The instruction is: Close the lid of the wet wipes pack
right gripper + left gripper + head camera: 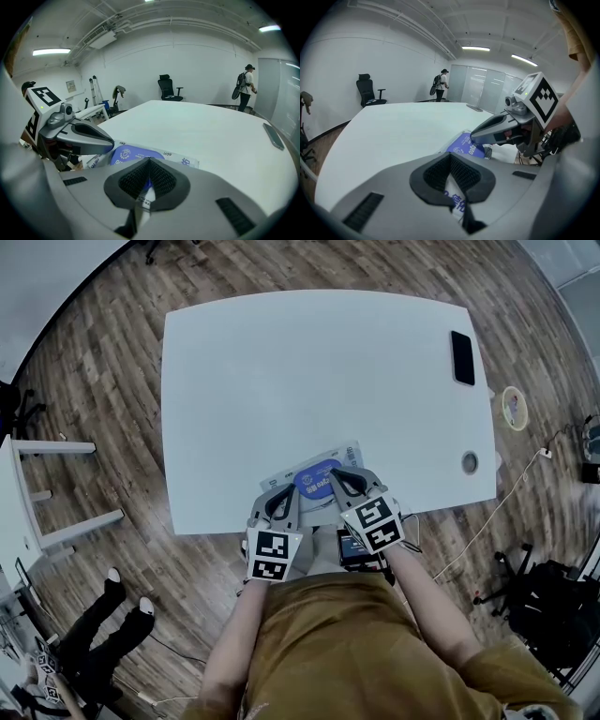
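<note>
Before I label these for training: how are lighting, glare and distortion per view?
Head view: even light, no glare on the white rectangular table, its edges bowed by fisheye. Left gripper view: ceiling strip lights blown out. Right gripper view: dark vignetted corners, blue-lidded wet wipes pack fairly sharp.

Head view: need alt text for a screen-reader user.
Looking down, a person's left gripper and right gripper reach side by side over a wet wipes pack with a blue lid at the near edge of a white table. A dark phone lies near the table's right edge.
</note>
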A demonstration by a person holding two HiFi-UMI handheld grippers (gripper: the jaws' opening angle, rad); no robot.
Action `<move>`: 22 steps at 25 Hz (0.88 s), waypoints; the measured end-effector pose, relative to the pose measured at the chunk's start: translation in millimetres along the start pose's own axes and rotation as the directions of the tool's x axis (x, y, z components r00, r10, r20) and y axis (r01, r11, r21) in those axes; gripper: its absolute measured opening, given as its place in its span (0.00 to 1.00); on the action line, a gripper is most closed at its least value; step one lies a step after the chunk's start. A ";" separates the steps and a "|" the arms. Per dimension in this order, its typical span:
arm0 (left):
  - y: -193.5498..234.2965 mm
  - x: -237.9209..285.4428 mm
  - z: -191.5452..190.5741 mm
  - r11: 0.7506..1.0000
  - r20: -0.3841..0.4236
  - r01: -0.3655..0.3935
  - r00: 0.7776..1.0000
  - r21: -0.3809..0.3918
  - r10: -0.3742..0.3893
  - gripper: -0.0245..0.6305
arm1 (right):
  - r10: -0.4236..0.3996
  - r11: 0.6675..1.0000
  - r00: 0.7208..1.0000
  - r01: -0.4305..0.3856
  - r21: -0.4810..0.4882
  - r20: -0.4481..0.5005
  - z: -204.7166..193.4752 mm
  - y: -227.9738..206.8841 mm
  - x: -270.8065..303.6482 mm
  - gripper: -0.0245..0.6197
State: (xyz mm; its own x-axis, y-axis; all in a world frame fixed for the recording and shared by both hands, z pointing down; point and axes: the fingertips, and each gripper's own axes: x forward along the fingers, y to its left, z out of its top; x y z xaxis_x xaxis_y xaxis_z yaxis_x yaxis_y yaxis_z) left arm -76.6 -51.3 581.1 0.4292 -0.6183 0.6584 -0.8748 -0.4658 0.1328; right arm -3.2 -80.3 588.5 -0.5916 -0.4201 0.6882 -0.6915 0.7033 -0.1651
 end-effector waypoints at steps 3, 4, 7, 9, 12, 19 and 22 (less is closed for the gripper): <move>-0.7 3.0 1.1 1.000 -0.002 0.004 1.000 0.003 -0.004 0.04 | 0.002 1.000 1.000 -0.002 -0.005 -0.007 -1.2 0.1 0.6 0.05; -0.4 3.8 1.0 1.000 -0.004 0.005 1.000 0.004 -0.005 0.04 | 0.003 1.000 1.000 -0.003 -0.006 -0.010 -1.7 0.4 1.2 0.05; 0.6 6.7 0.1 1.000 -0.015 0.004 1.000 0.008 -0.004 0.04 | 0.009 1.000 1.000 -0.009 -0.006 -0.021 -2.9 0.2 3.1 0.05; 0.3 8.7 -1.5 1.000 -0.026 0.005 1.000 0.007 -0.004 0.04 | 0.013 1.000 1.000 -0.014 -0.008 -0.029 -4.4 -0.1 3.6 0.05; 0.2 10.0 -2.2 1.000 -0.037 0.005 0.999 0.003 -0.005 0.04 | 0.013 1.000 1.000 -0.014 -0.015 -0.020 -0.2 -0.9 3.9 0.05; 2.2 15.2 -4.6 1.000 -0.062 -0.003 0.998 0.002 0.003 0.04 | 0.015 1.000 0.999 -0.015 -0.013 -0.046 -5.7 -1.1 6.0 0.05; 1.8 16.6 -5.0 1.000 -0.076 0.000 0.997 0.000 0.000 0.04 | 0.020 1.000 0.998 -0.020 -0.011 -0.053 -6.0 -1.4 6.1 0.05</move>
State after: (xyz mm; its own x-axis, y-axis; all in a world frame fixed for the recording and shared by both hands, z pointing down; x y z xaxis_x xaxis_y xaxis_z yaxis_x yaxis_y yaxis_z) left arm -72.2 -59.2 596.0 0.4106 -0.5684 0.7130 -0.8749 -0.4657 0.1326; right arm -3.3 -80.4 597.1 -0.5822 -0.3750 0.7214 -0.6747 0.7179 -0.1713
